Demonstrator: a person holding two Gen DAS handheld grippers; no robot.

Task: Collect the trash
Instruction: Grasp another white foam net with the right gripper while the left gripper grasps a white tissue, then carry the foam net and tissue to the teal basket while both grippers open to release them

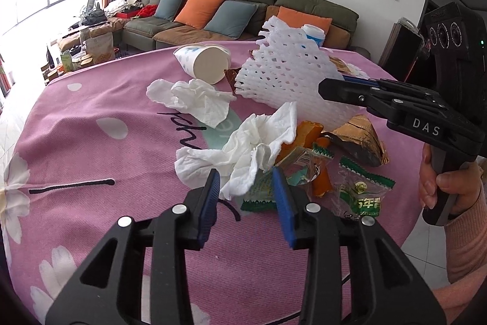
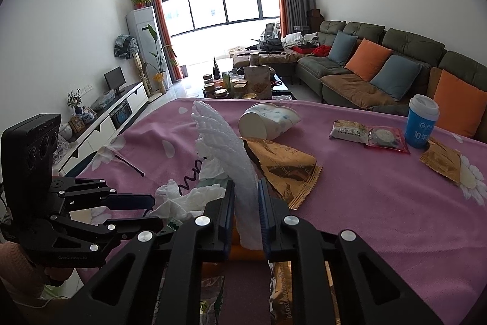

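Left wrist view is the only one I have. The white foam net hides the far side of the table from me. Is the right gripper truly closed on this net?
Observer: Yes. The right wrist view shows the foam net pinched between the pads of the right gripper.
Operator: What stands behind the net?
Observer: A blue cup with a white lid, upright.
Operator: Is there more trash near it?
Observer: A beige packet and a red-edged packet lie just left of the cup, and a gold wrapper lies in front of it.
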